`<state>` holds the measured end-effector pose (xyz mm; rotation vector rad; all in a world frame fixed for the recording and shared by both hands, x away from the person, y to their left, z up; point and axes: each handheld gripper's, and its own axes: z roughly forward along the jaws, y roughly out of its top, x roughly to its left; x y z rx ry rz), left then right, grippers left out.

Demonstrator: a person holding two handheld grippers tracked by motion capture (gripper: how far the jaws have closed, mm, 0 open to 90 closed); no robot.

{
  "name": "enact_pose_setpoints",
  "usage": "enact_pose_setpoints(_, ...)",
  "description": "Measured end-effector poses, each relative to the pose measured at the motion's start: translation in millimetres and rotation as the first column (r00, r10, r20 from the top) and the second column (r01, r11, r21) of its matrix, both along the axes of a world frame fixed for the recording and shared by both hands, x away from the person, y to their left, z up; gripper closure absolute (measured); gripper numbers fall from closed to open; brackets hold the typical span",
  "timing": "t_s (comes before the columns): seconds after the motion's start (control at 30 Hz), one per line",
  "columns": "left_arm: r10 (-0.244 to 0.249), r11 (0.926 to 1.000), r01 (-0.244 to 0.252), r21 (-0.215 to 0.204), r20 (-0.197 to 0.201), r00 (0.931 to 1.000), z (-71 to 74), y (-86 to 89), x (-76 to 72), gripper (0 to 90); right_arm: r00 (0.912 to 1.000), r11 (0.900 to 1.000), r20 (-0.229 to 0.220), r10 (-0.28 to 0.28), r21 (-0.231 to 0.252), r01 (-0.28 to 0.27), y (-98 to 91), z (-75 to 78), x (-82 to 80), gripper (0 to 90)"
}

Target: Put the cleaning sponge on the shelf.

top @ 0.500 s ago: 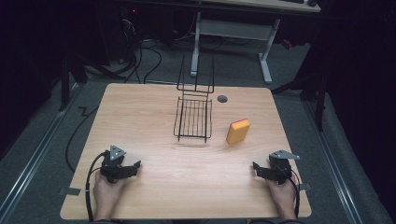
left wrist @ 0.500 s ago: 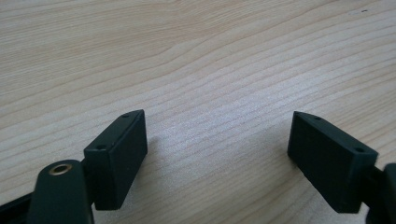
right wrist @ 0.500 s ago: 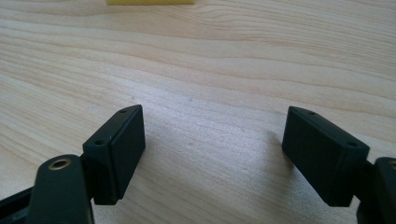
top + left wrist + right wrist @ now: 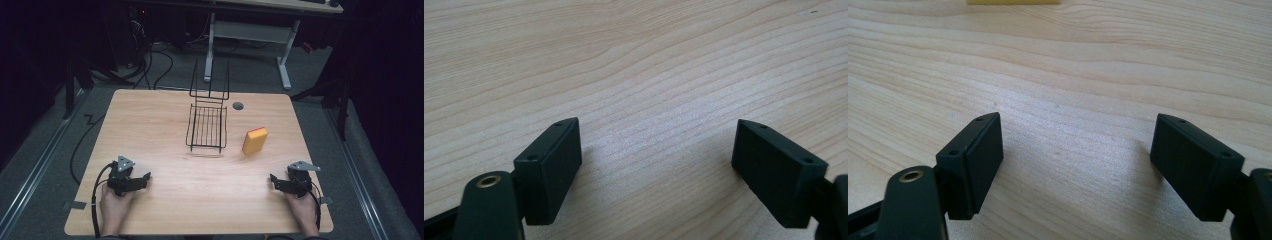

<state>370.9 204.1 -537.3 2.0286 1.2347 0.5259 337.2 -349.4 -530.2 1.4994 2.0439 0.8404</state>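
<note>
— Wood first: a pale table (image 4: 165, 210) takes up most of the high view, with dark floor and cables around it.

— What stands on it?

— A black wire rack (image 4: 207, 127) near the far middle, lying flat with an upright end. Just right of it, apart from it, a yellow sponge (image 4: 255, 140) with an orange top.

— And the hands?

— Both rest at the near edge. The left gripper (image 4: 146, 177) sits at the near left, the right gripper (image 4: 273, 178) at the near right. Each has its jaws spread wide with nothing between them.

— So which step is this?

— I'd judge it the very start: nothing held, nothing touched. The sponge lies nearest the right gripper, so the next move likely calls for that hand to reach forward, straddle the sponge and close.

— Do the views differ?

— The right gripper view catches a yellow strip of the sponge's edge (image 4: 1013, 2) at its top. The left gripper view gives bare wood grain between its jaws. The rack appears from above.
</note>
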Motion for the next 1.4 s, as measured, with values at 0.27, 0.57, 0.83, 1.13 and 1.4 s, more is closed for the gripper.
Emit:
enact_pose_setpoints(0.27, 0.003, 1.0, -0.003, -0.002, 0.0, 1.0, 0.0, 0.1, -0.1, 21.2, 1.0, 1.0, 0.001, 0.001, -0.003, -0.001, 0.0, 0.0, -1.3, 20.7)
enact_pose_setpoints(0.57, 0.004, 1.0, -0.004, -0.003, 0.0, 1.0, 0.0, 0.1, -0.1, 21.3, 1.0, 1.0, -0.006, -0.007, 0.004, 0.007, 0.1, 0.6, -3.0, 19.4)
enact_pose_setpoints(0.83, 0.004, 1.0, -0.004, -0.003, 0.0, 1.0, 0.0, 0.1, -0.1, 21.3, 0.9997, 0.998, 0.022, 0.006, 0.062, -0.007, 1.6, 7.9, -6.7, 18.1)
enact_pose_setpoints(1.13, 0.005, 1.0, -0.005, -0.004, 0.001, 1.0, 0.0, 0.1, -0.1, 21.4, 0.9956, 0.9904, 0.085, 0.039, 0.129, -0.05, 7.7, 25.9, -4.9, 13.9)
enact_pose_setpoints(1.4, 0.004, 1.0, -0.004, -0.002, 0.0, 1.0, 0.1, 0.4, -0.1, 21.5, 0.9917, 0.9847, 0.112, 0.064, 0.154, -0.081, 16.1, 37.8, 4.2, 10.0)
